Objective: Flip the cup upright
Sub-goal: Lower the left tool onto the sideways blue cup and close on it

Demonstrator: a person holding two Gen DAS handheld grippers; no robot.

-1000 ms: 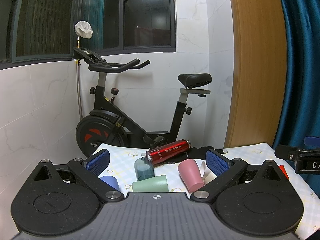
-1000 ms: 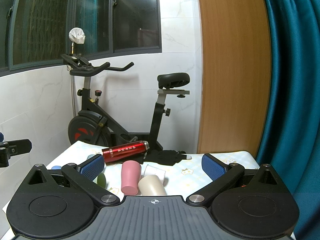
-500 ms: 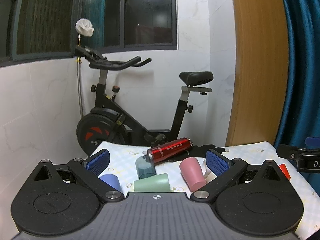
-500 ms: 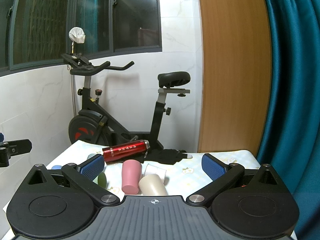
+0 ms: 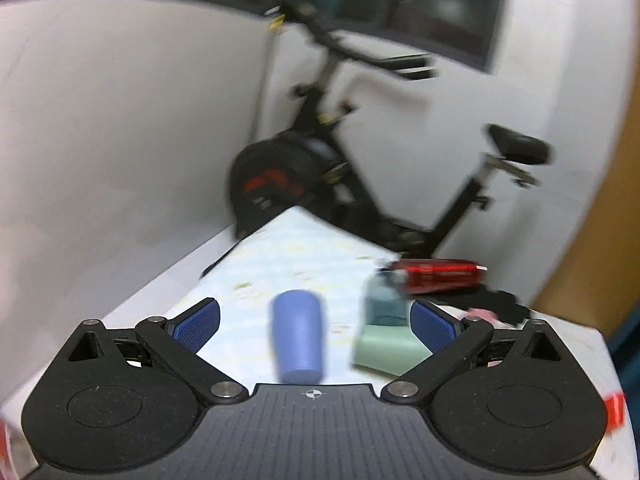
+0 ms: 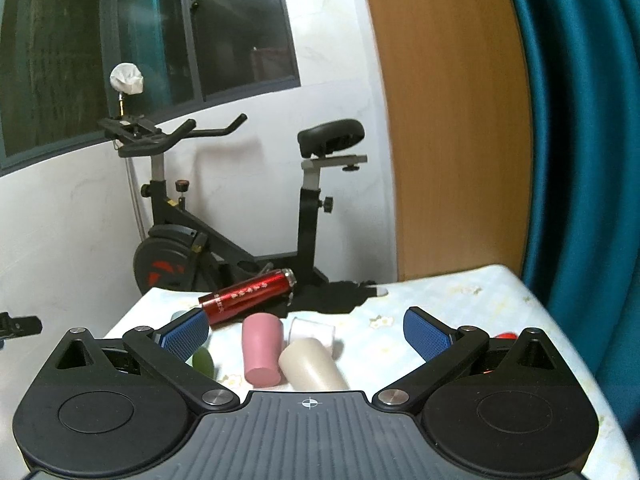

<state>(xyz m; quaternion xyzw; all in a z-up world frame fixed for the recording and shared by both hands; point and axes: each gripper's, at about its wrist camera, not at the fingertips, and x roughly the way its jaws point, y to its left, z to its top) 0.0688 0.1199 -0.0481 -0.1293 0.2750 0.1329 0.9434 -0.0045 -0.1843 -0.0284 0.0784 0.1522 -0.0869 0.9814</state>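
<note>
Several cups lie or stand on a table with a pale patterned cloth (image 5: 280, 264). In the blurred left wrist view a blue cup (image 5: 299, 336) lies on its side between the fingers of my open left gripper (image 5: 316, 320); a green cup (image 5: 386, 350) lies beside the right finger, a teal cup (image 5: 382, 298) behind it. In the right wrist view a pink cup (image 6: 261, 354), a beige cup (image 6: 310, 368) and a clear cup (image 6: 312, 332) sit ahead of my open, empty right gripper (image 6: 306, 334).
A red flask (image 6: 248, 296) lies on its side at the back of the table beside a black cloth (image 6: 332, 298). An exercise bike (image 6: 224, 232) stands behind the table. A teal curtain (image 6: 580, 160) hangs at the right. A red item (image 6: 505, 335) lies by the right finger.
My left gripper has swung left and tilted down, so the blue cup now lies centred between its fingers; the view is blurred. My right gripper has tilted slightly and moved closer to the pink and beige cups.
</note>
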